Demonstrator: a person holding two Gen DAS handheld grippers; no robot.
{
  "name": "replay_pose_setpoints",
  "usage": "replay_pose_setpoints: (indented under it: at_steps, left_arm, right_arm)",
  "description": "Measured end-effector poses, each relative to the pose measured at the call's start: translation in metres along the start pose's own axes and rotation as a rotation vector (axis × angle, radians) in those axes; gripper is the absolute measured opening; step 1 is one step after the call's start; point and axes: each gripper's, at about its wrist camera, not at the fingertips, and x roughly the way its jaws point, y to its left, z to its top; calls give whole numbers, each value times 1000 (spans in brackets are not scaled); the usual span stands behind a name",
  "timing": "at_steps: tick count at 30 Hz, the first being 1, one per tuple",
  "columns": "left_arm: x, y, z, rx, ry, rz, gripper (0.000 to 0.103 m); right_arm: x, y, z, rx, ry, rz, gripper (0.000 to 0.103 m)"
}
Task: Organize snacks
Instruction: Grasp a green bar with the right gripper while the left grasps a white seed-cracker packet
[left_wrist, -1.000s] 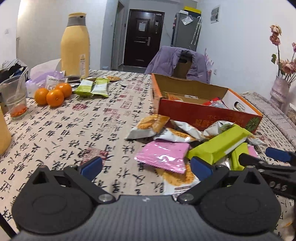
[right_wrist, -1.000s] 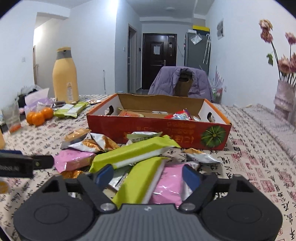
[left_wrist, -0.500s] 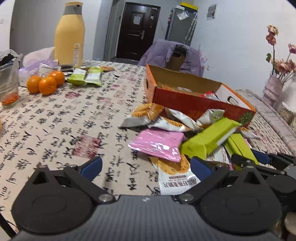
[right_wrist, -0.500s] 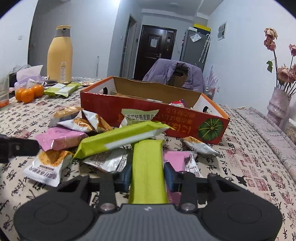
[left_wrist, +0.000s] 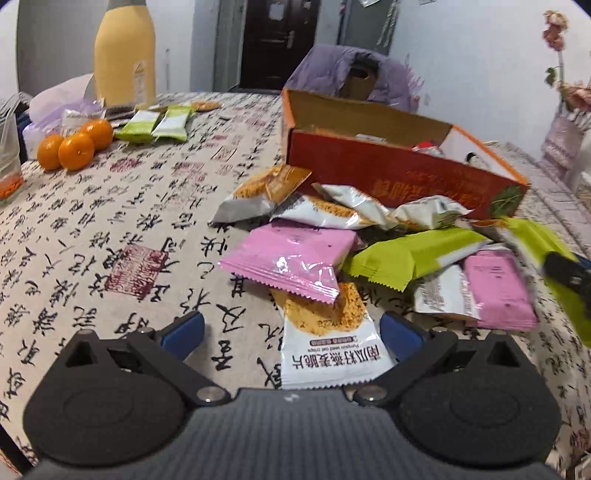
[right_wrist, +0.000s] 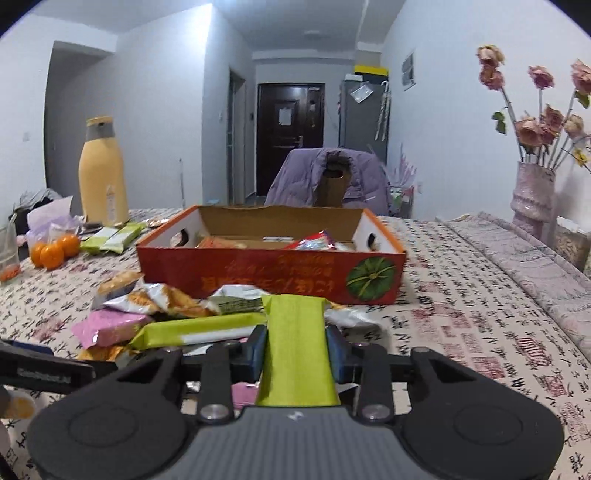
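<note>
The right gripper was clamped across a lime-green snack bar, its blue pads pressing the wrapper's two long sides near mid-length, the bar's far end pointing toward the red cardboard box just beyond. The left gripper stood wide apart with nothing held, a white crisp packet lying on the table between its fingers, untouched by either pad. The other snacks lay heaped in front of the box's near wall, among them a pink packet and a second green bar. These foil wrappers looked light, slick and crushable, their contents likely brittle; gripping gently across the firm middle seemed safer than pinching the crimped ends.
</note>
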Motion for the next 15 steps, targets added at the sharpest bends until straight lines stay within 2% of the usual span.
replay_pose_setpoints:
  at_steps: [2,4,7,8,11,15]
  left_arm:
    - [4,-6,2,5,-7,34,102]
    - [6,-12,3,15,-10,54,96]
    - [5,-24,2,64,-32,84,66]
    - [4,-27,1,74,-42,73,48]
    - [-1,-31,0,69,-43,26,44]
    - [-9,-38,-3,84,-56,7,44]
  right_arm:
    - [1,-10,-1,18,3,-6,33]
    - [2,-20,-2,39,6,-10,33]
    - [3,-33,-4,64,6,-12,33]
    - [3,-36,-5,71,5,-11,33]
    - [3,-42,-8,85,1,-1,33]
    - [6,-45,-12,95,3,13,33]
